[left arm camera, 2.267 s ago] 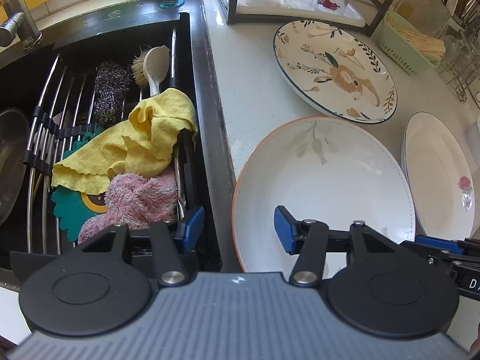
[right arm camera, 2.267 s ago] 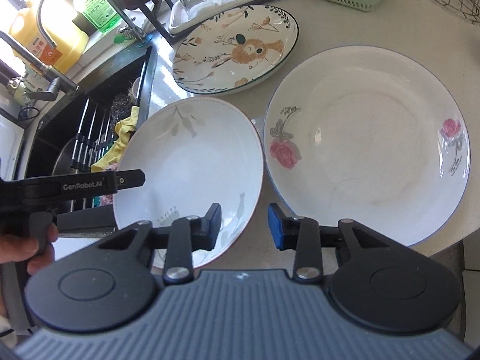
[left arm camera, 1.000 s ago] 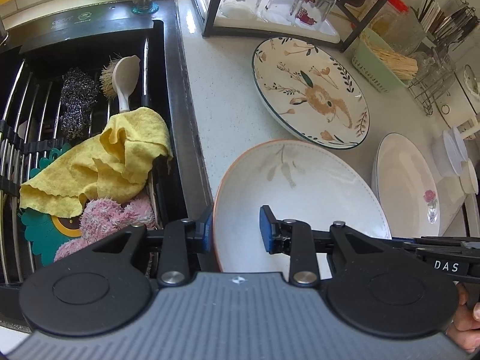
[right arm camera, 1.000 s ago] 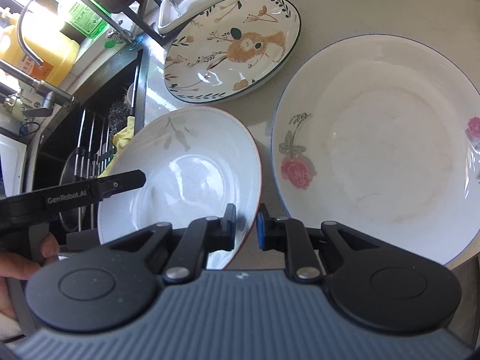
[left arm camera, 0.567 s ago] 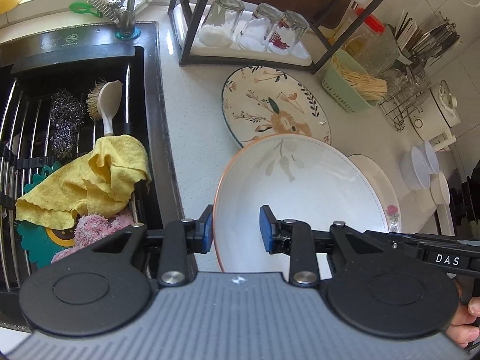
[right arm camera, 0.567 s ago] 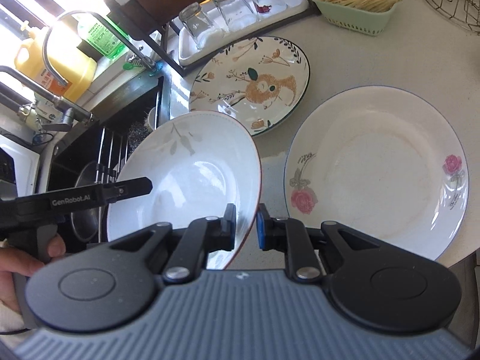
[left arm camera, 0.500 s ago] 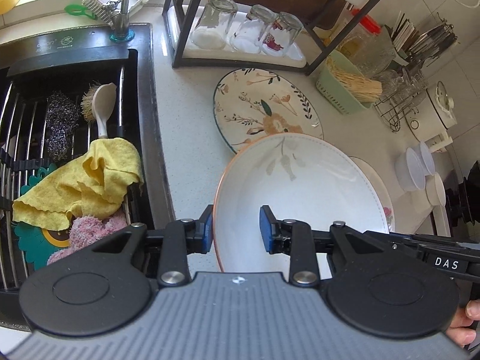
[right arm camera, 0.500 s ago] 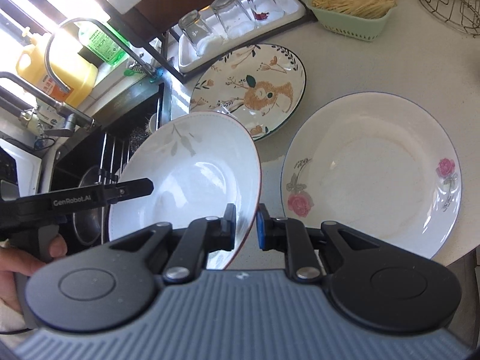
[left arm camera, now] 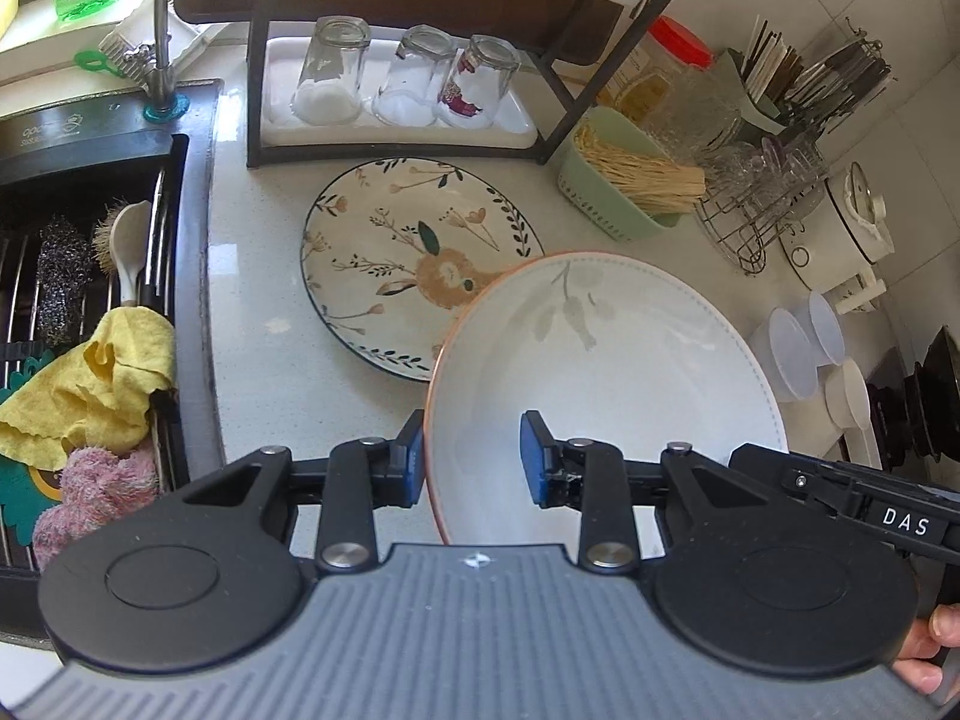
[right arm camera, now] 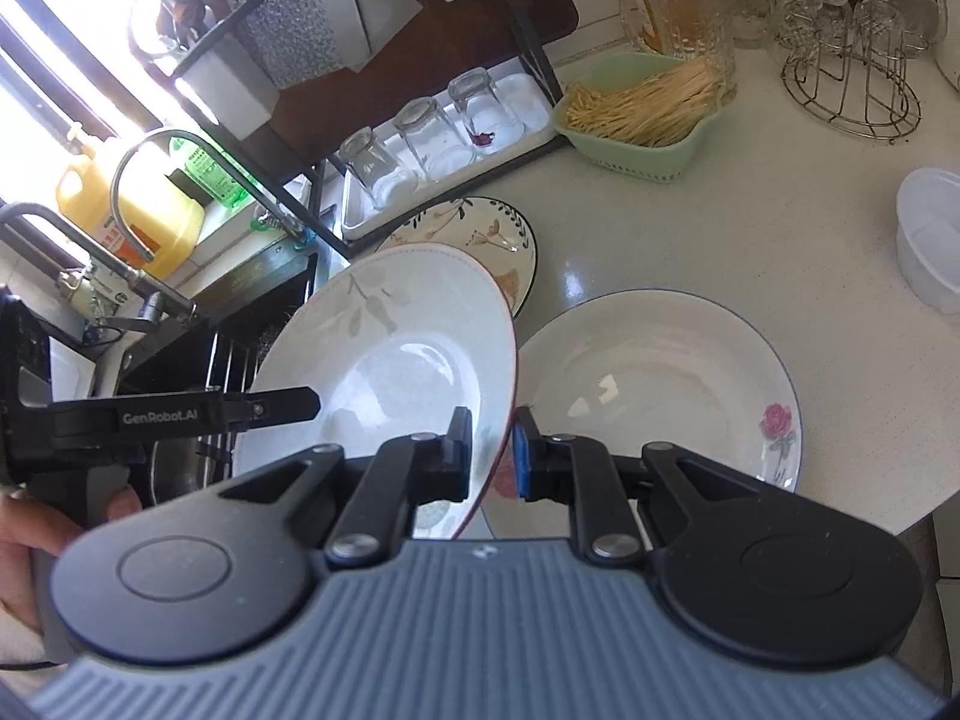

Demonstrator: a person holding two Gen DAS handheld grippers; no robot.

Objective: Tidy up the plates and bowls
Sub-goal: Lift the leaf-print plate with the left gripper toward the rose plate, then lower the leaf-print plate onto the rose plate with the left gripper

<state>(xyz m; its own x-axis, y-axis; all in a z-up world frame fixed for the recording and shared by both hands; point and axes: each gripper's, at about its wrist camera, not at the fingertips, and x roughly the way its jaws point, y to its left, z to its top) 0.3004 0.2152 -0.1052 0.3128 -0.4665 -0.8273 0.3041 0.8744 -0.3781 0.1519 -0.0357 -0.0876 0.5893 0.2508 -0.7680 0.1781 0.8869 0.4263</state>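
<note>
A white deep plate (left arm camera: 600, 372) with an orange rim and a grey leaf print hangs above the counter, held from both sides. My left gripper (left arm camera: 473, 459) is shut on its left rim, one pad outside and one inside. In the right wrist view the same plate (right arm camera: 390, 348) tilts, and my right gripper (right arm camera: 492, 450) is shut on its right rim. A flower-and-deer plate (left arm camera: 414, 252) lies on the counter behind it. A white rose plate (right arm camera: 660, 372) lies to the right, below the held plate's edge.
The sink (left arm camera: 192, 276) at the left holds a wire rack, a yellow cloth (left arm camera: 90, 372) and brushes. Behind stand a tray of upturned glasses (left arm camera: 408, 78), a green basket (left arm camera: 624, 180) and a wire stand (left arm camera: 762, 222). Plastic cups (left arm camera: 798, 348) sit at the right.
Both grippers have closed on the leaf plate and risen with it off the counter. It now hangs partly over the deer plate and the rose plate, and more of the back counter shows.
</note>
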